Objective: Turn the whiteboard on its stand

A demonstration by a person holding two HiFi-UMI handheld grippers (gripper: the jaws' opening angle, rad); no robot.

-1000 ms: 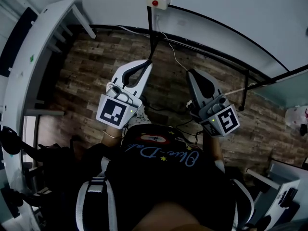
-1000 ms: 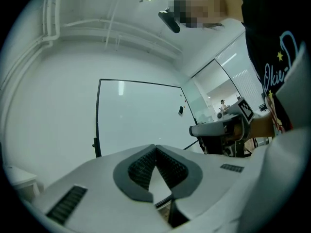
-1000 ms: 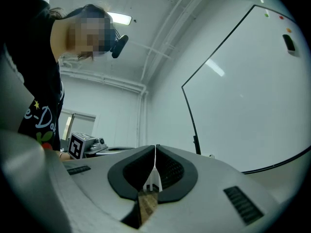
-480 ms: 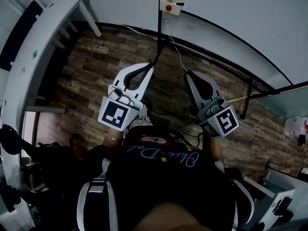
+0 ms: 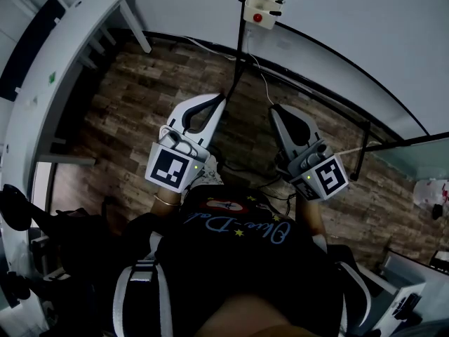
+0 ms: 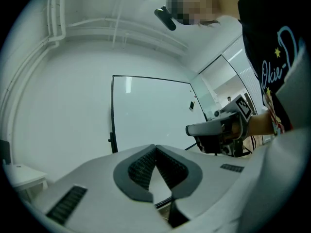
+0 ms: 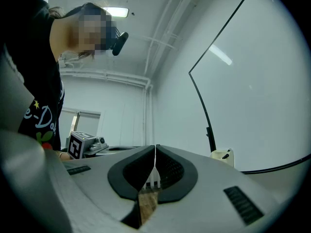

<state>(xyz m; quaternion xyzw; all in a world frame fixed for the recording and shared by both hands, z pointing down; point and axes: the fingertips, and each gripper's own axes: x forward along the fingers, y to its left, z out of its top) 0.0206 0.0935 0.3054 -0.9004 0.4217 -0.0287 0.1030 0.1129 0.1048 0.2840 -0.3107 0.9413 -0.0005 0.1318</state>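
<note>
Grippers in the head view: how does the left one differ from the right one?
The left gripper looks white, the right gripper darker grey. The left gripper's tip is nearer the black post than the right gripper's. Their marker cubes show different patterns. Both have jaws shut and hold nothing.

wood-plank floor (image 5: 133, 104) bears the whiteboard stand (image 5: 358, 146), loose cables (image 5: 261, 79) and a table leg (image 5: 135, 27).

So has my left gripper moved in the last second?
No: the left gripper still points at the foot of the black pole, as before; only the camera shifted.
</note>
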